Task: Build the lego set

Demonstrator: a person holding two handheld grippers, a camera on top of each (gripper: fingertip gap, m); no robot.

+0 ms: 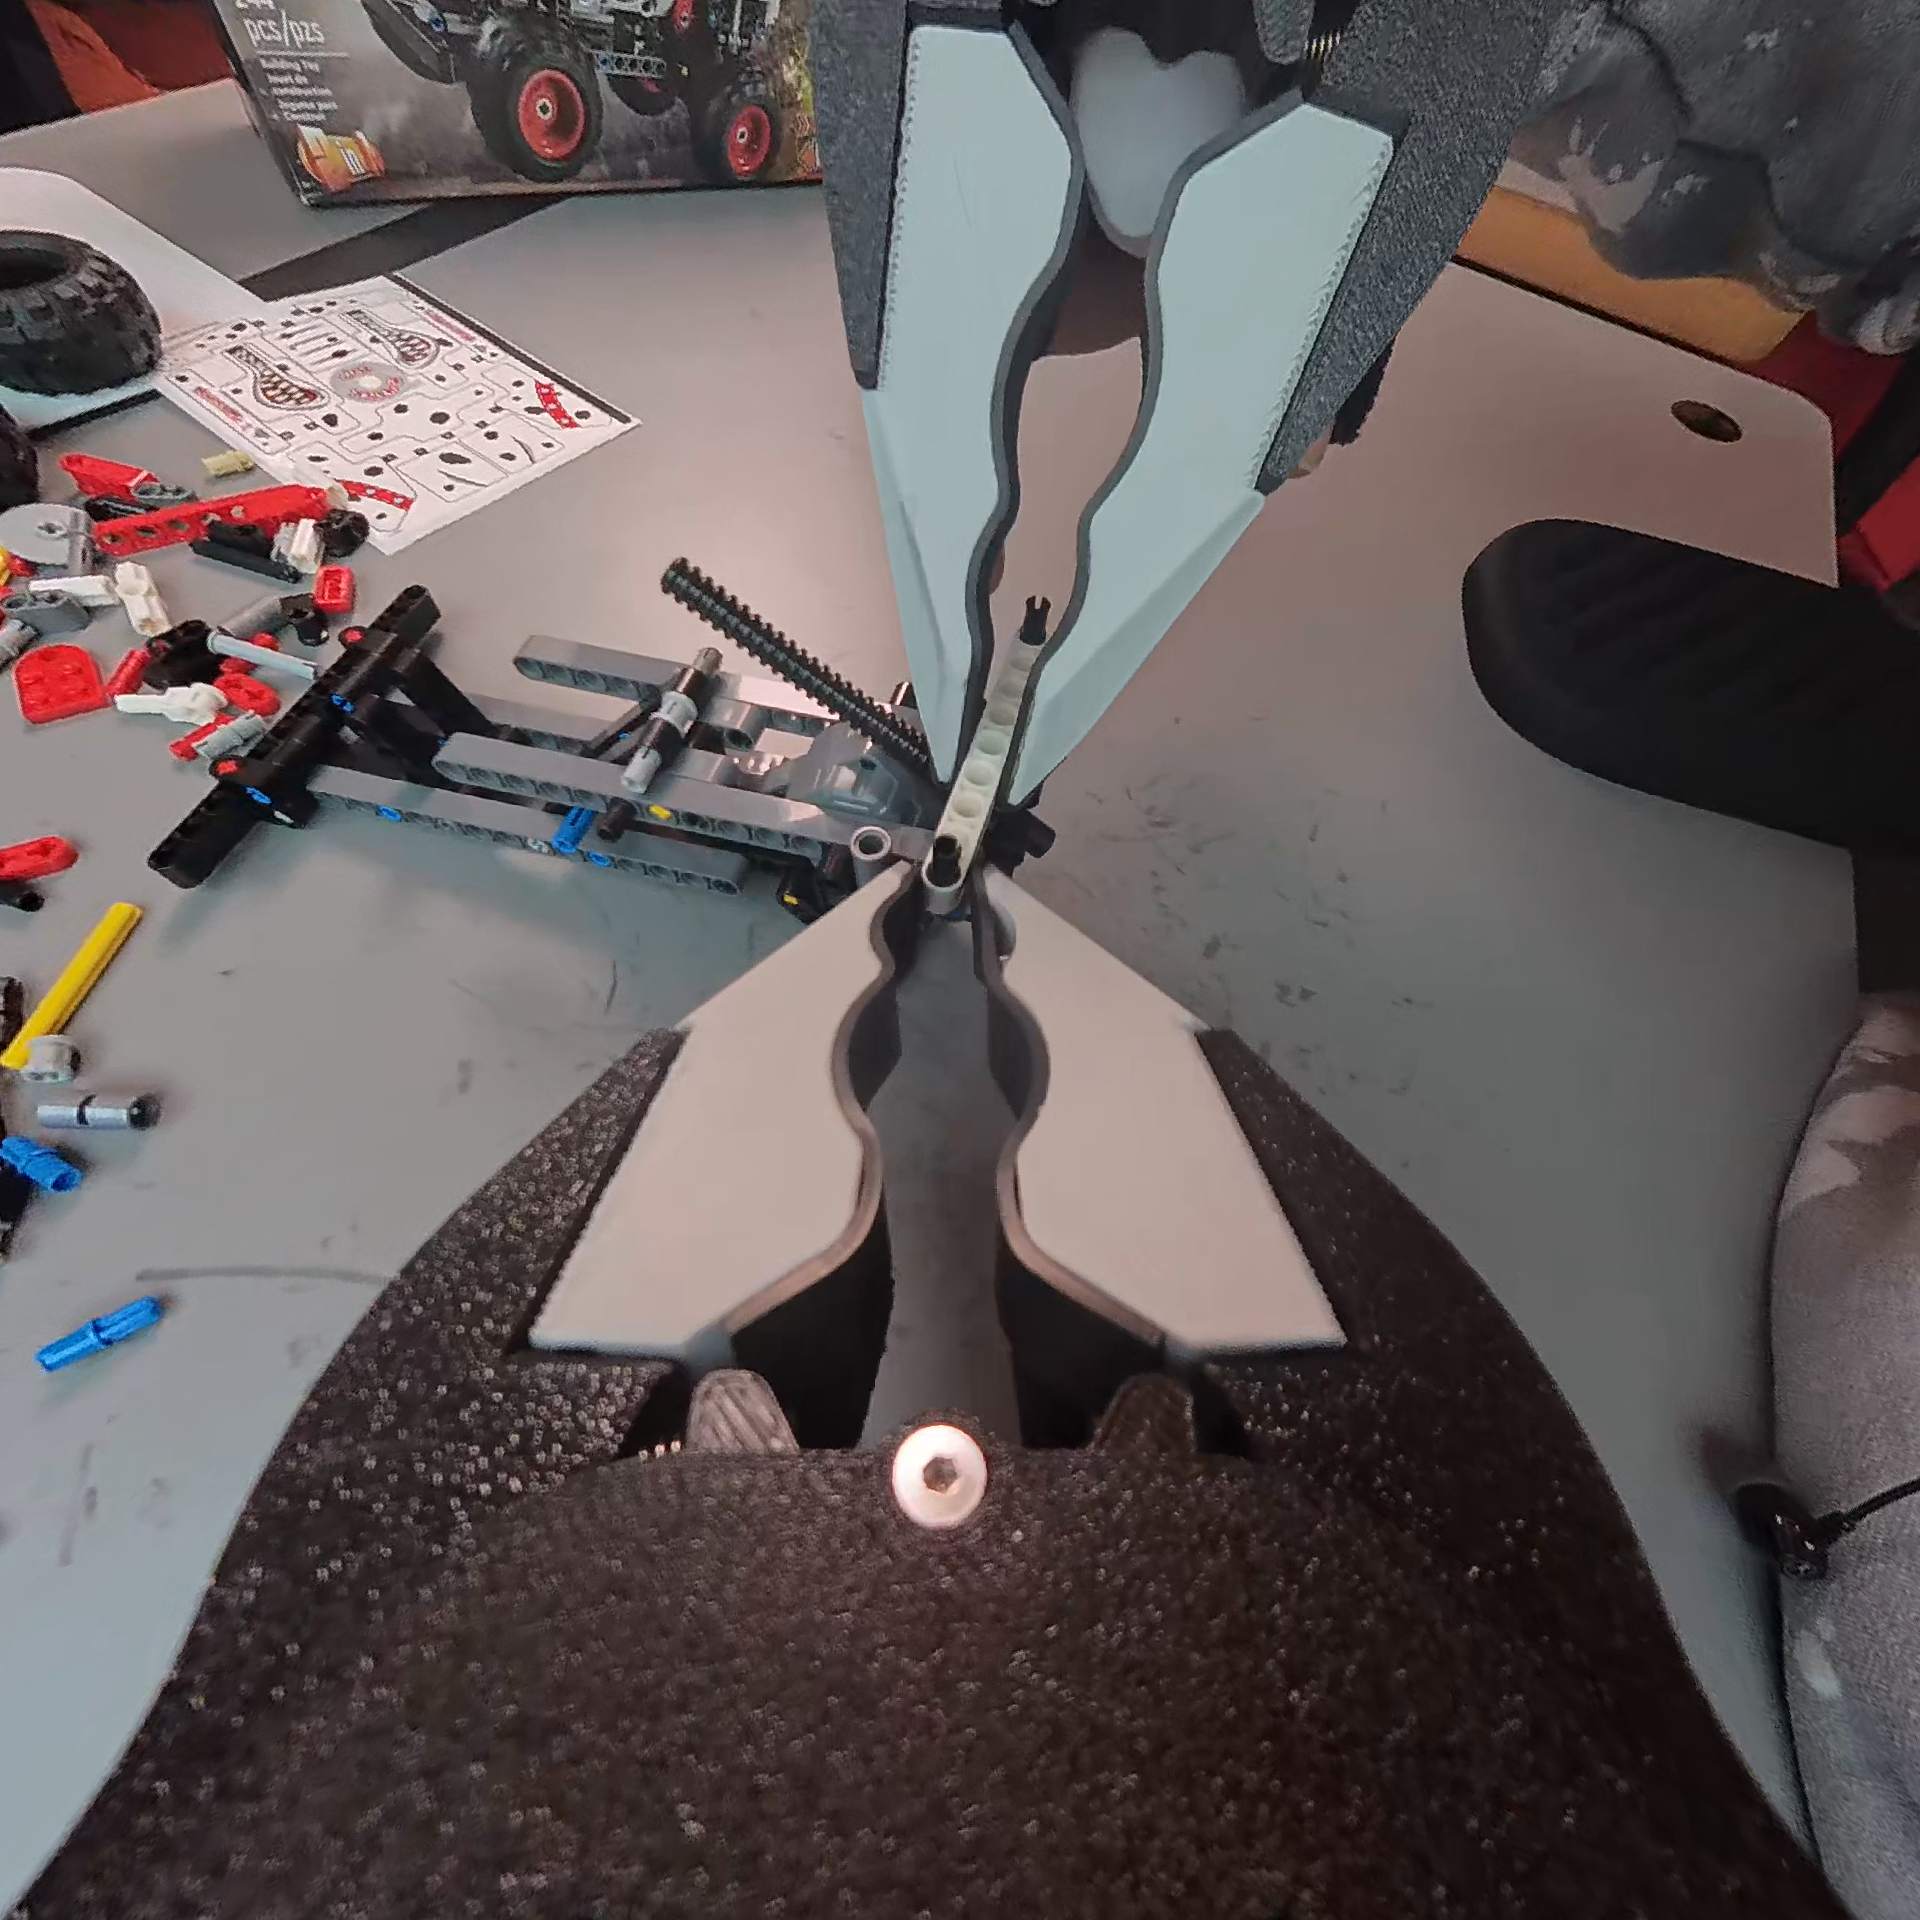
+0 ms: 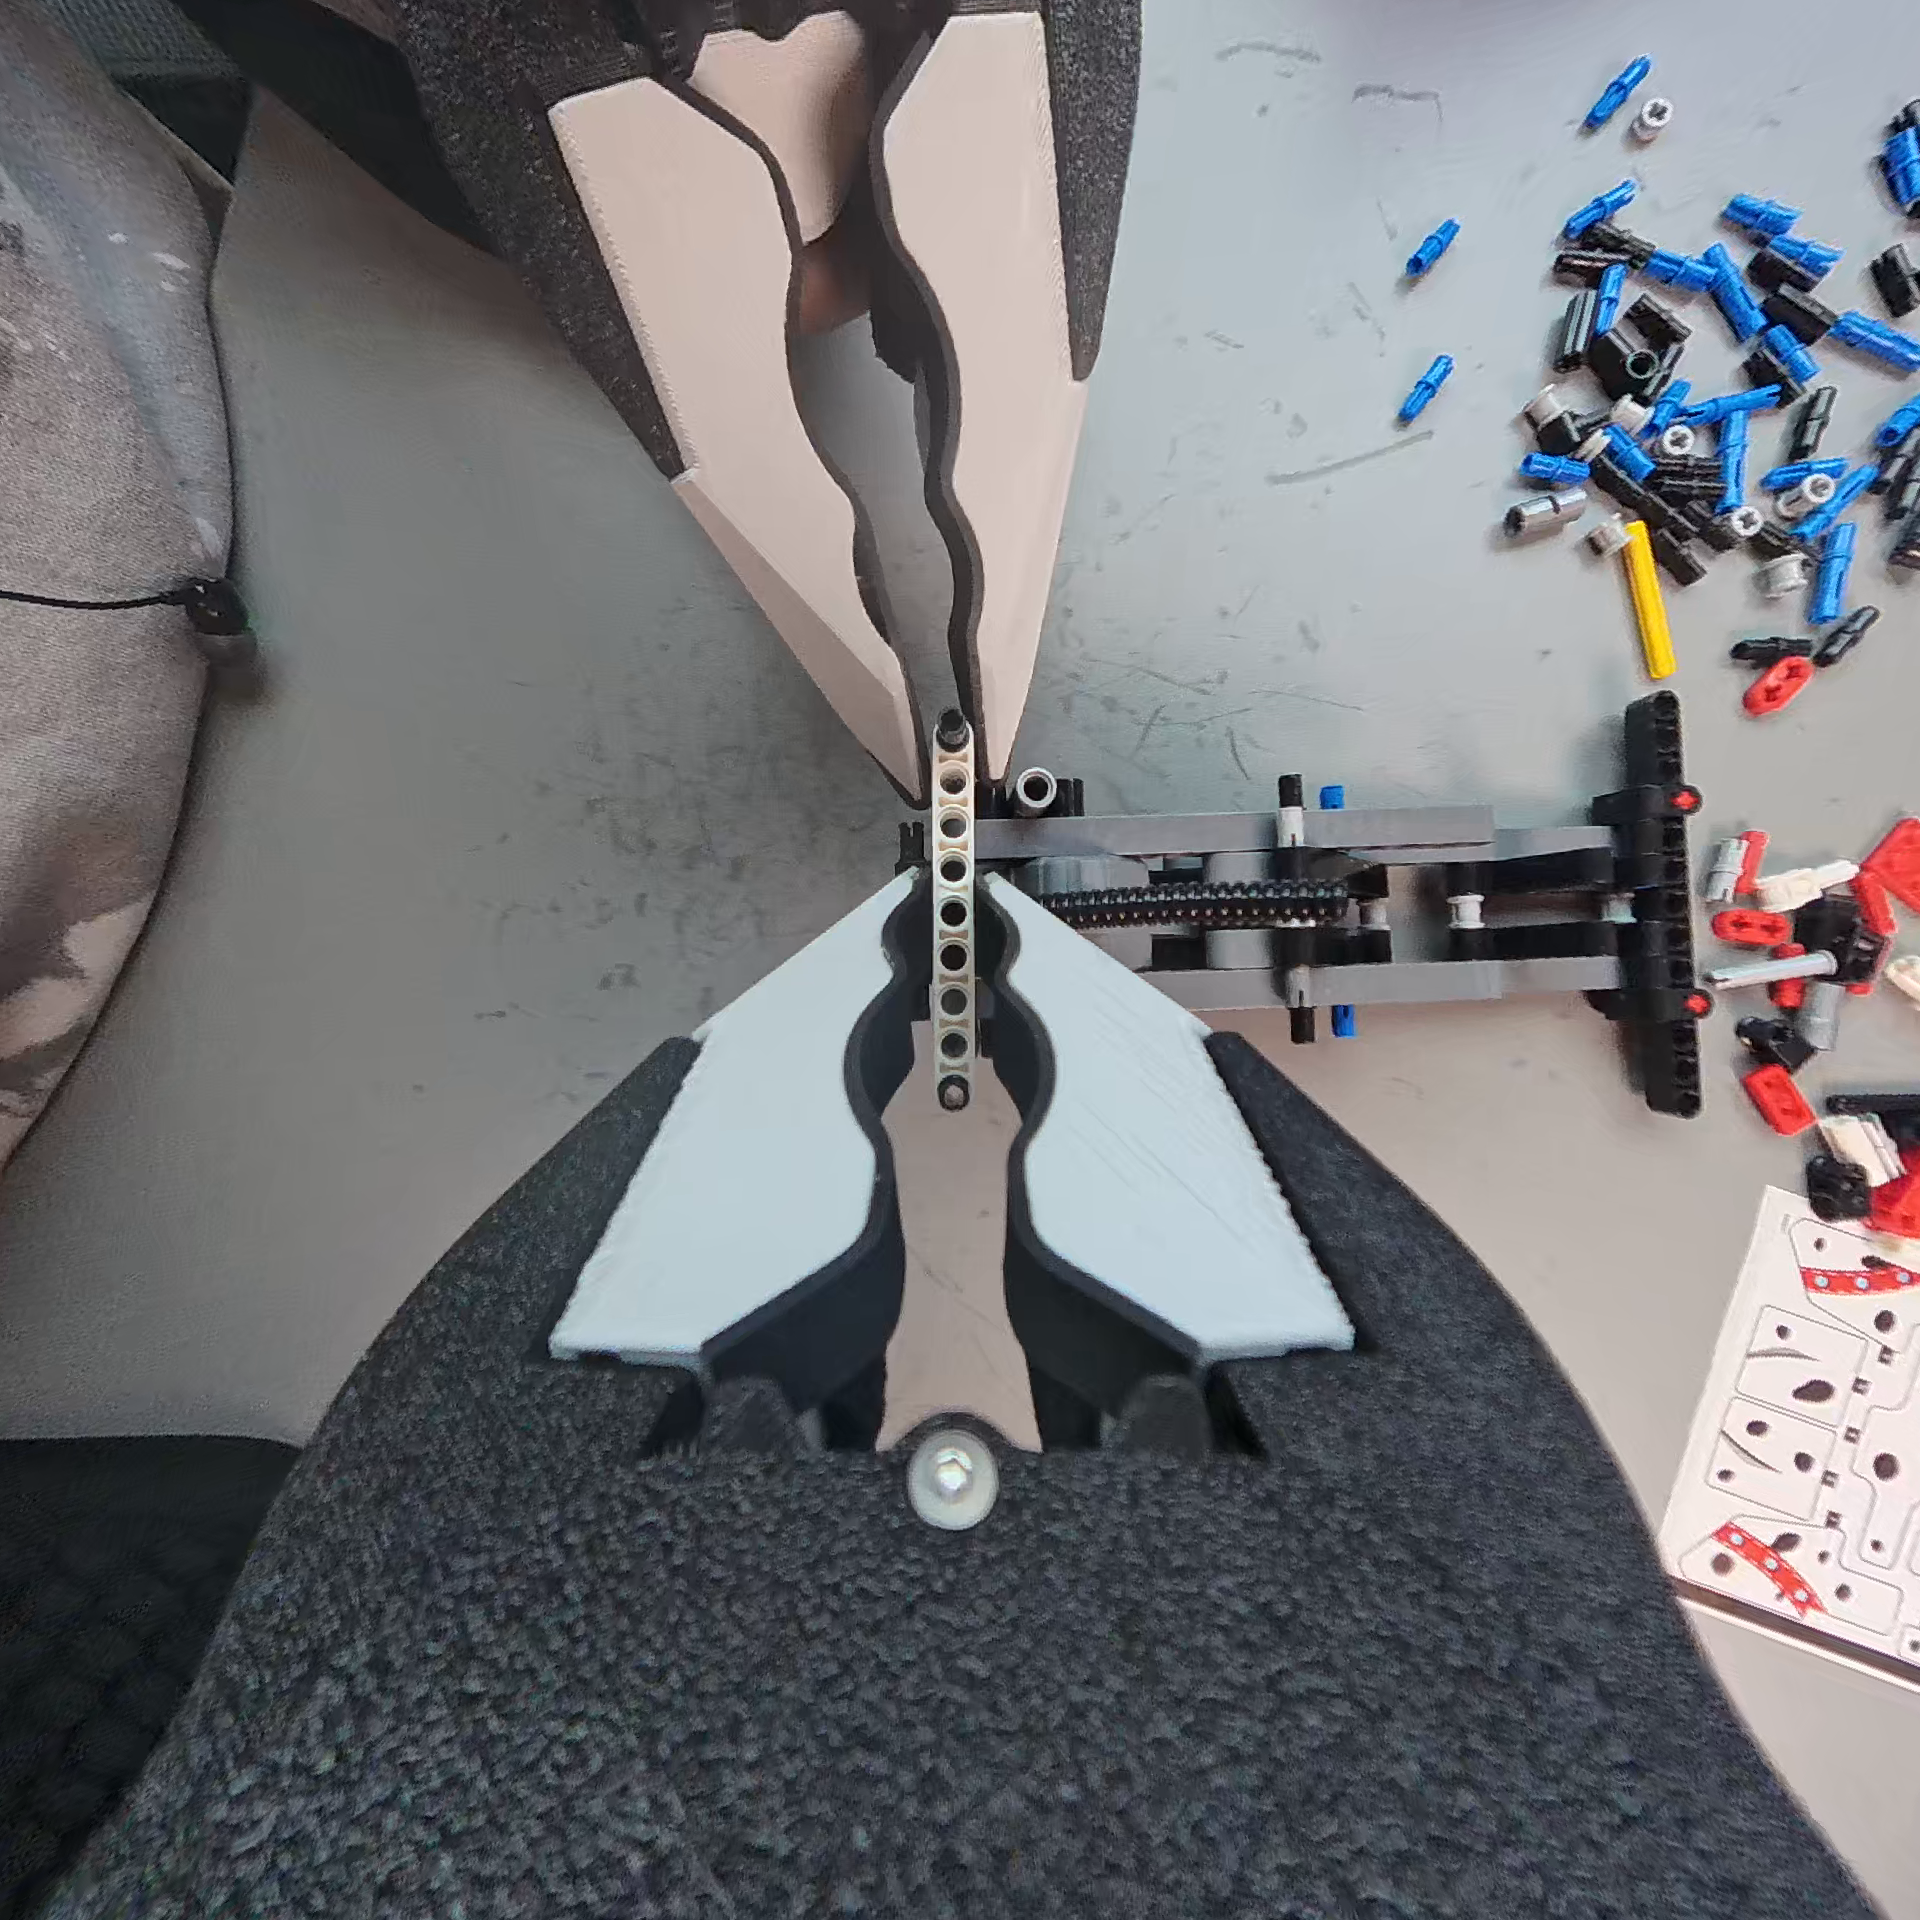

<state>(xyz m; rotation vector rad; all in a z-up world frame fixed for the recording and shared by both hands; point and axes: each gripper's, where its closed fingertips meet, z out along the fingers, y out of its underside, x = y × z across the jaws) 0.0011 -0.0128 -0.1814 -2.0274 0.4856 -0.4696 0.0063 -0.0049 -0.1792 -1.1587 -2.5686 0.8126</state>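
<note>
Between both clenched tools, left tool [image 1: 940, 883] and right tool [image 2: 951, 883], the white beam [image 2: 952, 914] at the chassis [image 2: 1351, 904] end.

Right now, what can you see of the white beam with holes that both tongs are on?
The white beam is a long, thin plastic strip with a row of round holes and a black pin at each end. It sits across the end of the grey and black frame. Both tongs grip it, the left at one end and the right near its middle.

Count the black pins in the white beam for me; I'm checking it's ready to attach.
2: one black pin at the white beam end between the left gripper tips, the other at the opposite end, inside the right gripper. No others show.
</note>
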